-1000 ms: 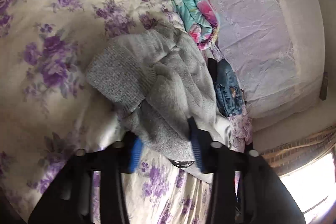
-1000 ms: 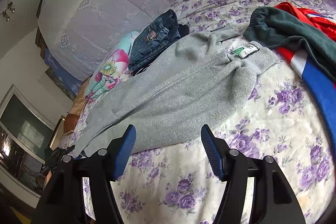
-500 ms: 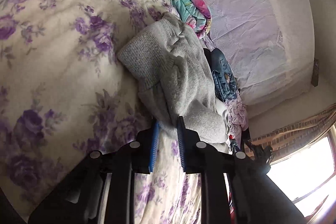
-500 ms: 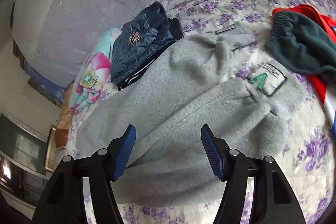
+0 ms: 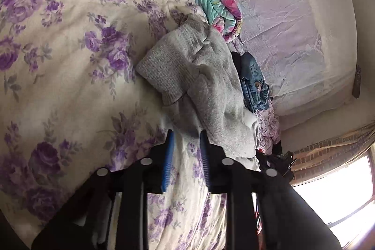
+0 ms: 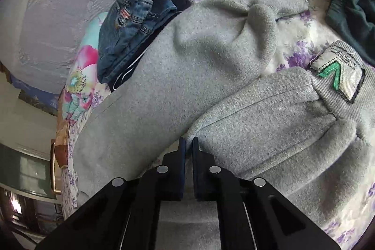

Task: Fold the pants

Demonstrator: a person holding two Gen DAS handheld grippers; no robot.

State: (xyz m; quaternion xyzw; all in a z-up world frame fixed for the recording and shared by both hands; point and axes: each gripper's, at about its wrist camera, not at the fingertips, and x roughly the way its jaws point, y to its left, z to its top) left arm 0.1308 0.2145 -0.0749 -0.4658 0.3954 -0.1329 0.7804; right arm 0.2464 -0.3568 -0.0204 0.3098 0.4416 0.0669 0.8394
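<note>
Grey fleece pants (image 6: pixel 211 76) lie spread on the floral bedspread (image 5: pixel 58 62). In the right wrist view my right gripper (image 6: pixel 188 139) is shut on the pants' fabric at the crotch, where the two legs meet; a white label with a green chevron (image 6: pixel 337 76) marks the waistband at right. In the left wrist view the pants (image 5: pixel 201 76) are bunched, ribbed cuff (image 5: pixel 168 67) toward the left. My left gripper (image 5: pixel 186 135) has its blue-padded jaws narrowly apart around a fold of the grey leg fabric.
Folded blue jeans (image 6: pixel 133 22) and a teal floral quilt (image 6: pixel 82 81) lie beyond the pants, by the lilac padded headboard (image 5: pixel 281 27). A dark green and red garment (image 6: pixel 351 4) lies at right. A bright window (image 5: pixel 339 191) is at lower right of the left view.
My right gripper moved down onto the pants and closed on the fabric. My left gripper closed on the leg fabric, then its jaws widened slightly while the bunched leg shifted.
</note>
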